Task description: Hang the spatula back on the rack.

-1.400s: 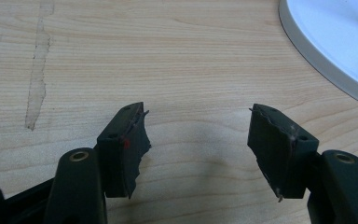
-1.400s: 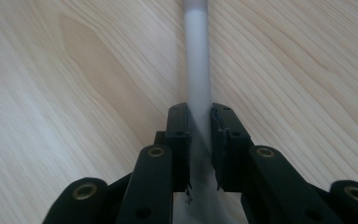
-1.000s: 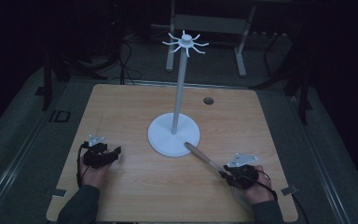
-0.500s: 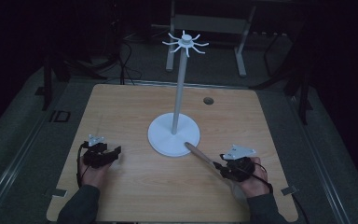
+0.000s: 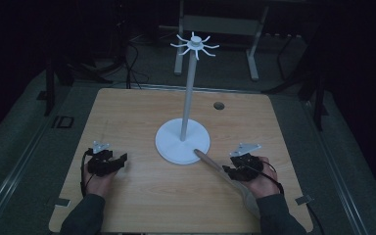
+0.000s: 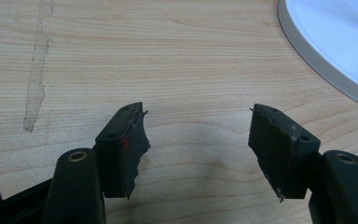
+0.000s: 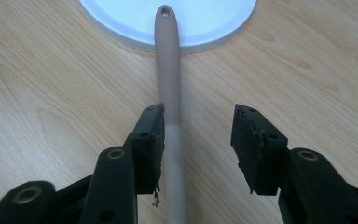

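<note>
On the desk (image 5: pixel 127 205) I've got a white stand: round base (image 5: pixel 182 142), tall pole (image 5: pixel 188 93), hook crown (image 5: pixel 195 45) up top. Base sits roughly mid-desk.

Wooden utensil (image 5: pixel 225 177) lies flat on the desk, handle tip w/ hole resting on the base's near-right edge, wide end running back toward the near-right edge by my right sleeve. Can't tell what kind of utensil.

R gripper (image 7: pixel 196 133) is spread, jaws straddling the handle (image 7: pixel 170 93). Handle runs close along the left jaw's inner face, clear gap to the right jaw. Not pinched. In the high view the right gripper (image 5: pixel 232 171) is low over the utensil, just near-right of the base.

L gripper (image 6: pixel 198 135) also spread, nothing between the jaws, just bare desk. Base rim (image 6: pixel 326 70) at its upper right. High view: left gripper (image 5: pixel 111 163) sits left of the base, well apart from the utensil.

Small dark hole (image 5: pixel 219 105) in the desk, far right.
</note>
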`<state>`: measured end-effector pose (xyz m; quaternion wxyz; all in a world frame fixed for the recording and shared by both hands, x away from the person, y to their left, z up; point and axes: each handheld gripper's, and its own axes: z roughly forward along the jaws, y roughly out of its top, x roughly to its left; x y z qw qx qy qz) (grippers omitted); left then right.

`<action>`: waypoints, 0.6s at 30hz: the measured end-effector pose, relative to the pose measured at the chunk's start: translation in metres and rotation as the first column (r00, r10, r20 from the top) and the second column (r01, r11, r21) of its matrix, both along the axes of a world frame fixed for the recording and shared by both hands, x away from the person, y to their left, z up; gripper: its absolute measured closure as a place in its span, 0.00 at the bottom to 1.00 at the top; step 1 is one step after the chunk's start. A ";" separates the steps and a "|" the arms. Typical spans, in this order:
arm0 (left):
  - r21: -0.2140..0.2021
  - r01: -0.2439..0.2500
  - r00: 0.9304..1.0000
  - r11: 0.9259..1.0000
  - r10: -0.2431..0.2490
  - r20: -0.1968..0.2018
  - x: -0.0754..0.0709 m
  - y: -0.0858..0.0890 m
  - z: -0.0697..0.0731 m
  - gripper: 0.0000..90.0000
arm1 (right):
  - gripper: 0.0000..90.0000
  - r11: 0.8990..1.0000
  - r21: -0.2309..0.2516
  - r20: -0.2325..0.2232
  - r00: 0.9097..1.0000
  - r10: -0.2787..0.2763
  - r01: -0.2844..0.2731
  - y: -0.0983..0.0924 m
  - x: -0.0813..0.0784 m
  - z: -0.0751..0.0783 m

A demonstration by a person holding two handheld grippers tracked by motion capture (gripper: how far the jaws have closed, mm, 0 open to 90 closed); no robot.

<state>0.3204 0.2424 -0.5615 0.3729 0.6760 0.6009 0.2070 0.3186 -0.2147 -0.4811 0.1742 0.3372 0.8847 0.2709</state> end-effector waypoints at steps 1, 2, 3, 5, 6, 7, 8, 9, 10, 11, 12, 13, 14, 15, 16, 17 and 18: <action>-0.001 0.000 1.000 1.000 0.000 0.000 0.000 0.000 0.000 0.41 | 0.60 1.000 -0.008 -0.012 1.000 0.003 -0.003 0.001 0.002 0.000; -0.001 0.000 1.000 1.000 0.000 -0.001 0.000 0.000 0.000 0.41 | 0.60 1.000 -0.012 -0.021 1.000 0.004 -0.004 0.002 0.004 0.000; -0.001 0.000 1.000 1.000 0.000 -0.001 0.000 0.001 0.000 0.41 | 0.60 1.000 -0.019 -0.036 0.999 0.009 -0.010 0.004 0.007 0.000; -0.001 0.000 1.000 1.000 0.000 -0.001 0.000 0.001 0.000 0.41 | 0.62 0.999 -0.035 -0.061 0.998 0.018 -0.020 0.007 0.011 -0.002; -0.001 0.000 1.000 1.000 0.000 -0.001 0.000 0.001 0.000 0.41 | 0.62 0.999 -0.043 -0.069 0.997 0.023 -0.026 0.009 0.013 -0.003; -0.001 0.001 1.000 1.000 -0.001 -0.001 0.000 0.001 0.000 0.41 | 0.63 0.998 -0.052 -0.078 0.996 0.030 -0.034 0.010 0.014 -0.004; 0.000 0.001 1.000 1.000 -0.001 -0.001 0.000 0.001 0.000 0.41 | 0.65 0.997 -0.061 -0.090 0.995 0.036 -0.042 0.012 0.015 -0.005; -0.001 0.000 1.000 1.000 0.000 0.000 0.000 0.000 0.000 0.40 | 0.66 0.996 -0.072 -0.098 0.994 0.043 -0.051 0.014 0.016 -0.006; -0.001 0.001 1.000 1.000 -0.001 0.000 0.000 0.000 0.000 0.41 | 0.66 0.995 -0.080 -0.106 0.993 0.044 -0.053 0.016 0.017 -0.008; -0.001 0.001 1.000 1.000 -0.001 0.000 0.000 0.000 0.000 0.40 | 0.66 0.995 -0.085 -0.115 0.992 0.045 -0.055 0.017 0.019 -0.009; -0.001 0.001 1.000 1.000 -0.001 0.000 0.000 0.001 0.000 0.40 | 0.66 0.994 -0.092 -0.125 0.991 0.048 -0.060 0.019 0.020 -0.010; -0.001 0.001 1.000 1.000 -0.001 0.000 0.000 0.001 0.000 0.40 | 0.67 0.993 -0.101 -0.135 0.990 0.047 -0.061 0.021 0.022 -0.012; -0.001 0.001 1.000 1.000 -0.001 -0.002 0.000 0.001 0.000 0.40 | 0.67 0.993 -0.103 -0.145 0.988 0.049 -0.064 0.022 0.023 -0.014; -0.002 0.001 1.000 1.000 -0.001 -0.001 0.000 0.001 0.000 0.40 | 0.67 0.992 -0.107 -0.154 0.987 0.047 -0.064 0.024 0.025 -0.016; -0.001 0.001 1.000 1.000 -0.001 -0.001 0.000 0.001 0.000 0.40 | 0.66 0.992 -0.108 -0.161 0.986 0.048 -0.066 0.025 0.026 -0.017; -0.001 0.001 1.000 1.000 -0.001 -0.001 0.000 0.001 0.000 0.41 | 0.66 0.991 -0.116 -0.172 0.984 0.048 -0.068 0.027 0.027 -0.019; -0.001 0.002 1.000 1.000 -0.002 -0.001 0.000 0.001 0.000 0.40 | 0.66 0.990 -0.121 -0.177 0.983 0.046 -0.068 0.028 0.028 -0.020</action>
